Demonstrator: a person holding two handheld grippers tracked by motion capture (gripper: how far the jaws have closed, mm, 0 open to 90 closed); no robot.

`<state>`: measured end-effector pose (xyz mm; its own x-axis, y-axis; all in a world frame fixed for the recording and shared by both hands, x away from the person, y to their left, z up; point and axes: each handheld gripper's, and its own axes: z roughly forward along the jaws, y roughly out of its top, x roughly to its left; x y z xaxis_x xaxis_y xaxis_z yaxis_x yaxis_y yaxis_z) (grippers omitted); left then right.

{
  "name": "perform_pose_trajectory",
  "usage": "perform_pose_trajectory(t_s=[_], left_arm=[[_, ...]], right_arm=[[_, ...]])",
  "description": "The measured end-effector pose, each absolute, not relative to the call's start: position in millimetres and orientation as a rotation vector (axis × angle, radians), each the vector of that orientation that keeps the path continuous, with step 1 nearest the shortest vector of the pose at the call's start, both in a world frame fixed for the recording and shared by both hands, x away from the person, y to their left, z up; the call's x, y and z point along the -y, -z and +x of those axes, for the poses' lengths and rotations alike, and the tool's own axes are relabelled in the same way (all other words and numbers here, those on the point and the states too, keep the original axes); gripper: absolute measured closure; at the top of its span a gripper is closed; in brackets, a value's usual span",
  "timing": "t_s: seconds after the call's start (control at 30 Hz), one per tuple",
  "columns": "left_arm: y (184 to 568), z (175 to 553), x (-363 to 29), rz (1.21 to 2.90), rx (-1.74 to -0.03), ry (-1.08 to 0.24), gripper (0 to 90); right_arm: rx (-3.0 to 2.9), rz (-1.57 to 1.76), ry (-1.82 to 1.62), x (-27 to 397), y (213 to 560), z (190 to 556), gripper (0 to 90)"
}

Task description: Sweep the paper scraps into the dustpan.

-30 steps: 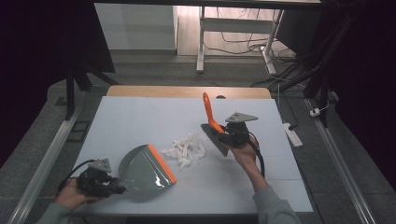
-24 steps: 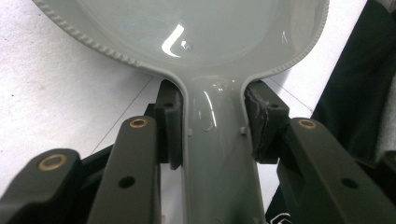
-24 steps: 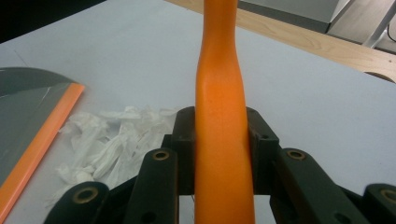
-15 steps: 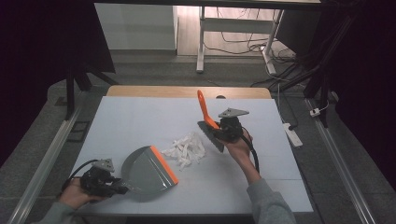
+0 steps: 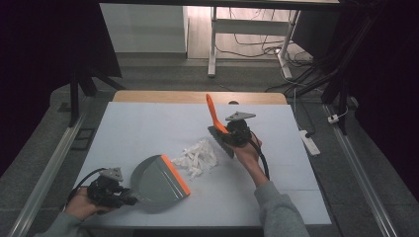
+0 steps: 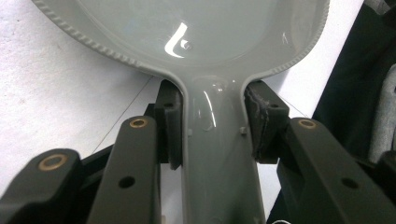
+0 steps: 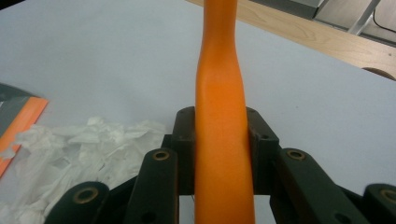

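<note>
On the left, the left gripper [image 5: 111, 190] has its jaws squeezed tight on the grey handle of the dustpan [image 5: 157, 180]. The dustpan lies flat on the bench [image 5: 143, 128], near the front. Its orange lip [image 5: 175, 174] points toward the pile of white paper scraps [image 5: 197, 157], and the nearest scraps sit just beside the lip. It looks held that way so the scraps can slide straight in and the pan won't slip back.

In the middle, the paper scraps lie in a loose heap on the bench, between the pan and the brush.

On the right, the right gripper [image 5: 236, 134] has its jaws closed on the orange handle of the brush [image 5: 217, 126]. The handle points up and away, and the dark brush head sits low, right behind the pile. That side seems picked so a push would send the scraps toward the pan.
</note>
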<state>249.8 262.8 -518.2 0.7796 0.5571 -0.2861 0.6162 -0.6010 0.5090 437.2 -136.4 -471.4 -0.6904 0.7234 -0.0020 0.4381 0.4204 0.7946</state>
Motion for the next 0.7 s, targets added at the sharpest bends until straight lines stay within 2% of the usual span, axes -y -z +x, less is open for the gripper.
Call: perform_pose_trajectory(t_s=[0.7], left_arm=[[519, 251, -262, 2.363, -0.872, 0.138, 61.8]], right_arm=[[-2.395, 0.997, -1.098, 104, 484, 444, 70.3]])
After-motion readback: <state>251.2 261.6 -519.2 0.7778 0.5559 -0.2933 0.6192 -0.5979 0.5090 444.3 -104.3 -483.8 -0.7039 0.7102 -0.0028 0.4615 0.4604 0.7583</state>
